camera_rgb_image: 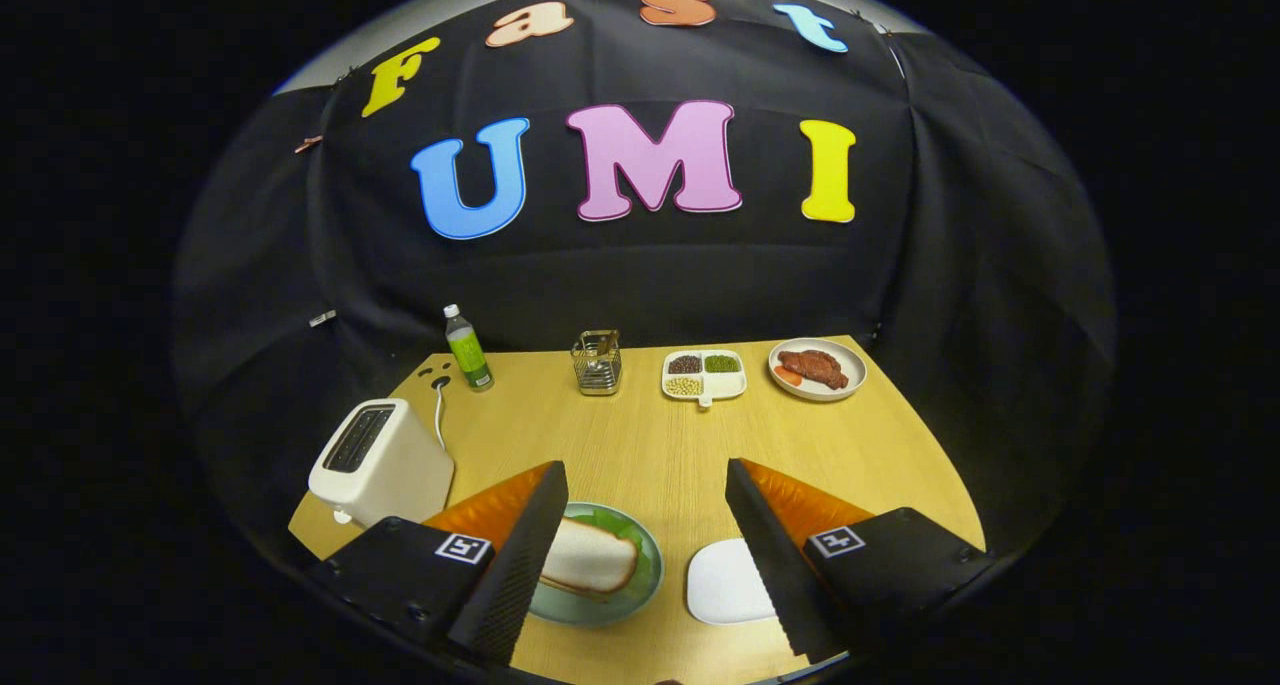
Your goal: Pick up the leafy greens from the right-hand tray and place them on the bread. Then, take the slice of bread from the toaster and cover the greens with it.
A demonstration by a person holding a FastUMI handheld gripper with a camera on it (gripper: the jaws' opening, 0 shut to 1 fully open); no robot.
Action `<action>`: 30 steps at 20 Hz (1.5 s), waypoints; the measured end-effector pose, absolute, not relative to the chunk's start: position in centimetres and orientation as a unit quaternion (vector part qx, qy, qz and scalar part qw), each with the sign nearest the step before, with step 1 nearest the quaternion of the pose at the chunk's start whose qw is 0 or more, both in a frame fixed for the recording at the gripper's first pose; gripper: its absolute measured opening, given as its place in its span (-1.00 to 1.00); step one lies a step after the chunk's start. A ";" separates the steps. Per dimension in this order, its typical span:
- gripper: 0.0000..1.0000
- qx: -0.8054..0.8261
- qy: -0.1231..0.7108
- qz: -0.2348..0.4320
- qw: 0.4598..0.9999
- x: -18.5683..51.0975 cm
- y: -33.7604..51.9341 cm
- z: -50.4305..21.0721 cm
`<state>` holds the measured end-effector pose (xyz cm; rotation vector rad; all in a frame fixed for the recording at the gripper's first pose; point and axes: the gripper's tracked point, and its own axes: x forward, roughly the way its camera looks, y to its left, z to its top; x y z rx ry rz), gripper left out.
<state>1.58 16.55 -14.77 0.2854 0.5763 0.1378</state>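
My gripper is open above the near part of the wooden table, with nothing between its fingers. Below the gap and next to the left finger lies a green plate. On it a slice of bread covers leafy greens, whose edge peeks out behind the slice. A white tray lies bare beside the right finger. A white toaster stands to the left of the left finger, its slots dark.
Along the far side of the table stand a green-labelled bottle, a wire holder, a divided white dish of beans and a plate with meat. The toaster's cord runs toward the bottle.
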 end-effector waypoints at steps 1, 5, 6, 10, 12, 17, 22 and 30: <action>0.98 0.134 0.277 0.073 0.949 1.5 16.2 -14.1; 0.98 0.115 0.252 0.091 0.957 0.5 14.5 -11.4; 0.98 0.103 0.244 0.093 0.960 0.4 13.9 -10.9; 0.98 0.068 0.215 0.108 0.968 -0.2 12.6 -9.3; 0.98 0.053 0.200 0.112 0.972 -0.2 11.9 -8.4; 0.96 0.066 0.182 0.112 0.975 -0.9 10.9 -7.7; 0.96 0.076 0.184 0.103 0.975 -0.7 9.7 -8.1; 0.96 0.069 0.181 0.095 0.976 -1.0 8.6 -8.0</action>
